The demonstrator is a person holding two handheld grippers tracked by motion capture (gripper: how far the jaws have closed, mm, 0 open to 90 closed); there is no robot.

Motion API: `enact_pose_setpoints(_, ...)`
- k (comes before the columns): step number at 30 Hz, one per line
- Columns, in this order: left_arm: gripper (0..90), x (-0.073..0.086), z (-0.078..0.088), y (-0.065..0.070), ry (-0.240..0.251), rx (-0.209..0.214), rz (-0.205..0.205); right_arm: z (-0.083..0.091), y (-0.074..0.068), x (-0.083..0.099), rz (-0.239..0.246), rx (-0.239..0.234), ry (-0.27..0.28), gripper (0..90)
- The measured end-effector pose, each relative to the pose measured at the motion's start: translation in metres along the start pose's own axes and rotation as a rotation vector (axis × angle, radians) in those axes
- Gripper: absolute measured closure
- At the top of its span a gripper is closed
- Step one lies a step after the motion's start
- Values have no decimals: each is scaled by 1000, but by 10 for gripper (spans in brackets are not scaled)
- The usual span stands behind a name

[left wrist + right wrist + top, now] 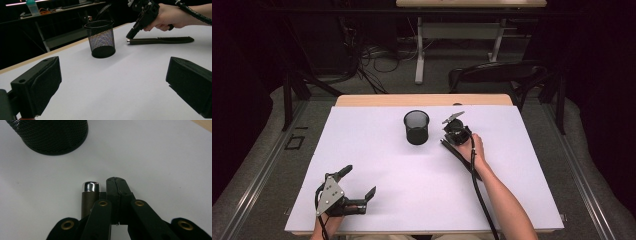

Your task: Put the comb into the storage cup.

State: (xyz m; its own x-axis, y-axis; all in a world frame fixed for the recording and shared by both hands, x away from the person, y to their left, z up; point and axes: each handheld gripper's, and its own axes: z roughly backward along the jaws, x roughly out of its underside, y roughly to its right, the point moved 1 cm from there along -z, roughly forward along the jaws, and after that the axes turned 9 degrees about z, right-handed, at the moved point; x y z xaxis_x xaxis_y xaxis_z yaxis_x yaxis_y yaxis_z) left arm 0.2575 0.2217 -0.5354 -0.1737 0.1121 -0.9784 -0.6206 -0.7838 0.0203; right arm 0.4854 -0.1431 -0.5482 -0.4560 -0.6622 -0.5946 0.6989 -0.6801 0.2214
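A long dark tool (460,159) with a shiny metal cap (90,187) on its near end lies flat on the white table cover. My right gripper (445,141) points down at that capped end, and its jaws are pressed together with nothing between them. In the right gripper view the shut tips (115,183) stand just right of the cap, beside the tool (88,202) and not around it. My left gripper (358,182) rests near the front left of the table, jaws wide open and empty. From the left gripper view the tool (160,40) lies behind the right gripper (130,36).
A black mesh cup (416,127) stands upright at the middle back, just left of the right gripper, and also shows as cup (101,38) and cup (52,135). The white cover (412,190) spreads over the wooden table. A dark chair (497,72) stands behind the far edge.
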Motion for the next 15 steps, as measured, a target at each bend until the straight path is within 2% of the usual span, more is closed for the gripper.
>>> enact_pose_setpoints(15,2,0,0,0,1,1,2,-2,-7,-1,26,-28,-13,900)
